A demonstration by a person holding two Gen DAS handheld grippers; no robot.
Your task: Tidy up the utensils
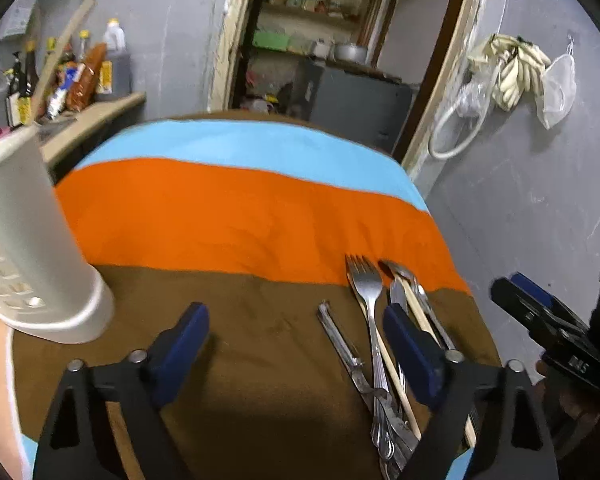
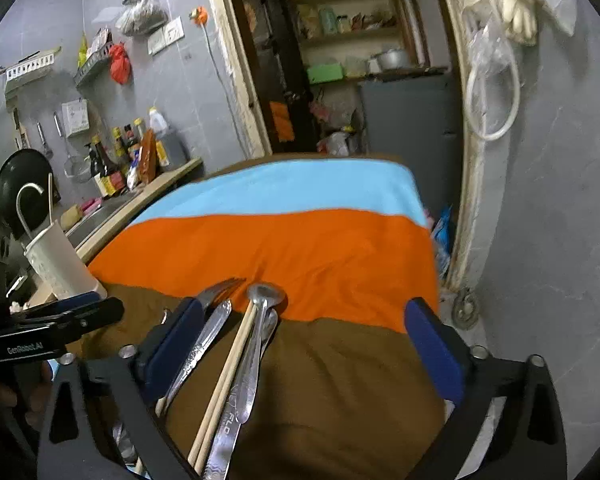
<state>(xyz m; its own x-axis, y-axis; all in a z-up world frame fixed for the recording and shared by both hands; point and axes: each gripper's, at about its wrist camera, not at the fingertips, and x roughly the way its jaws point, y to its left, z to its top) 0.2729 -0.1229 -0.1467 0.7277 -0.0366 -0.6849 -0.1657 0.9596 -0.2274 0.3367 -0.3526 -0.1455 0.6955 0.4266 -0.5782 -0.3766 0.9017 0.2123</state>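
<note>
White lettering reading "GenRobot.AI" runs along the black body of the left gripper (image 2: 60, 320) at the edge of the right wrist view. A knife handle (image 2: 226, 436) lying on the striped cloth (image 2: 340, 380) carries the engraved letters "FLO", the rest unreadable. Bottle labels on the counter are too blurred to read.

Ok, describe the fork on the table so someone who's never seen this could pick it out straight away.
Start at the table with the striped cloth in blue, orange and brown bands. On its right side a bundle of utensils lies across the brown band. The fork lies towards the bundle's left, its head crossing onto the orange band; it alone ends in tines, unlike the spoons, knife and wooden chopsticks beside it.
</note>
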